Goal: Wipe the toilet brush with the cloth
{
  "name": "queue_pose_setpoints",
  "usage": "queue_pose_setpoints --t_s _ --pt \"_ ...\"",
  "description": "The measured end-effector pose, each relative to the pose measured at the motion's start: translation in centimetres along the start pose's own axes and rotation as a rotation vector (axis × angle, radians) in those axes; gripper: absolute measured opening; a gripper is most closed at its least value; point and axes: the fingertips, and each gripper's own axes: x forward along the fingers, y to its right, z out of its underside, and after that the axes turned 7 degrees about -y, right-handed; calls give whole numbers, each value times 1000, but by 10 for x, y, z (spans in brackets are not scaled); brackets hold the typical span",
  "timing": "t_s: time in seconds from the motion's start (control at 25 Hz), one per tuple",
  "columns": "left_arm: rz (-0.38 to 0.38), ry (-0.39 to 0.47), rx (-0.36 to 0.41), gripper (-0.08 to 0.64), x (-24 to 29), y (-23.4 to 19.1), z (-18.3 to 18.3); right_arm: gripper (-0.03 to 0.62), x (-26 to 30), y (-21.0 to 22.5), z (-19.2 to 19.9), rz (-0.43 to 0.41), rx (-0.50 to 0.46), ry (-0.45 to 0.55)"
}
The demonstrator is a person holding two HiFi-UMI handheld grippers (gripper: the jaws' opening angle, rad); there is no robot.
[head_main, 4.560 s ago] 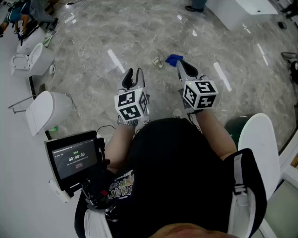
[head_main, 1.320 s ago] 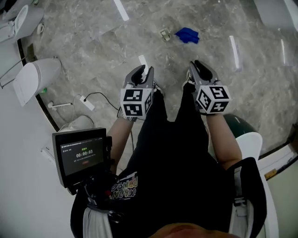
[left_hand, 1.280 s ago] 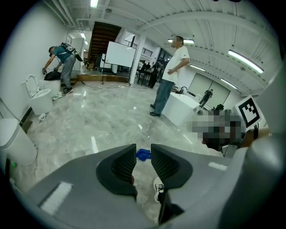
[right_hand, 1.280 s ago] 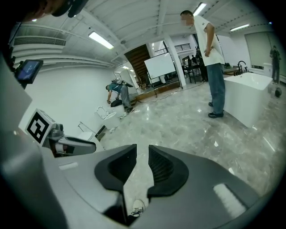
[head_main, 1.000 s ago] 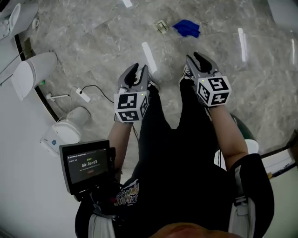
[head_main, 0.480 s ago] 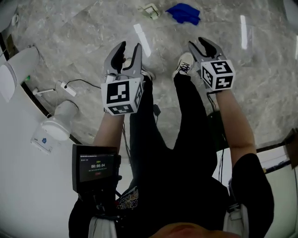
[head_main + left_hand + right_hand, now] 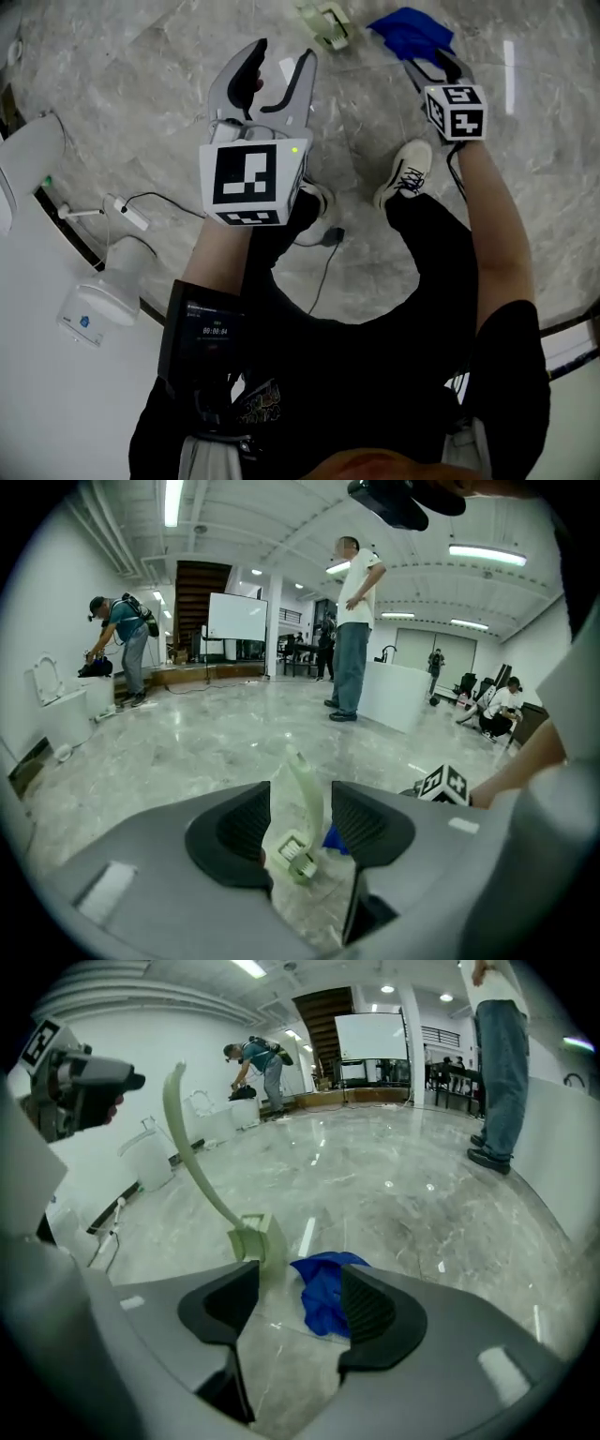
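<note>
The left claw [image 7: 281,58] is released, its jaws having just opened wide with nothing between the pads. The right claw [image 7: 433,62] has likewise just opened and grips nothing. The blue cloth [image 7: 323,1293] lies crumpled on the marble floor [image 7: 422,1194] directly ahead of the right claw's gap. The pale green toilet brush [image 7: 302,808] rests just beyond the left claw's tips, head on the floor and handle curving upward.

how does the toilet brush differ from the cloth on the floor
The toilet brush is pale green; the cloth is deep blue. The toilet brush is stiff, its curved handle rising up; the cloth lies crumpled in a low heap. Both rest close together on the marble floor.
</note>
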Motion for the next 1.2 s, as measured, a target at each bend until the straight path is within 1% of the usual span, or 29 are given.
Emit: queue_pose_setpoints --t_s 0.08,0.16,0.24,0.32,0.36,0.4,0.48,0.56,0.68,0.72,0.8,0.84,0.88,0.96,1.04,1.12,1.2 --pt "38 38 19 206 14 -2 5 282 42 13 5 31 -35 -25" --pt "93 80 46 206 28 -3 2 295 79 30 8 59 -27 -45" --pt "151 128 68 207 38 -5 -11 305 110 45 9 76 -28 -60" --pt "198 171 64 230 38 -6 -28 325 135 53 16 88 -76 -96" --pt "205 185 61 233 37 -7 -35 340 144 55 22 97 -109 -119" --pt "198 196 69 254 36 -8 -39 350 152 57 27 108 -139 -143" --pt "157 217 124 255 38 -10 -43 357 162 61 38 128 -171 -178" --pt "147 226 174 252 44 -6 -43 357 169 62 45 132 -183 -190" --pt "167 197 177 217 53 2 -38 327 176 62 45 130 -181 -194" --pt "166 181 172 193 56 4 -34 301 176 63 45 132 -175 -206" --pt "171 157 135 183 61 4 -31 182 174 66 41 148 -183 -223" --pt "180 147 104 181 62 3 -30 139 173 67 37 161 -194 -222" --pt "187 135 72 172 63 1 -30 122 170 69 31 174 -201 -209" --pt "193 114 13 166 65 -4 -29 110 165 73 9 195 -192 -140" --pt "198 102 -37 160 66 -10 -29 109 161 74 -23 180 -168 -45" --pt "202 95 -74 156 68 -14 -28 109 160 62 -54 102 -164 36" --pt "201 93 -89 155 70 -15 -24 109 165 39 -82 -9 -203 88"
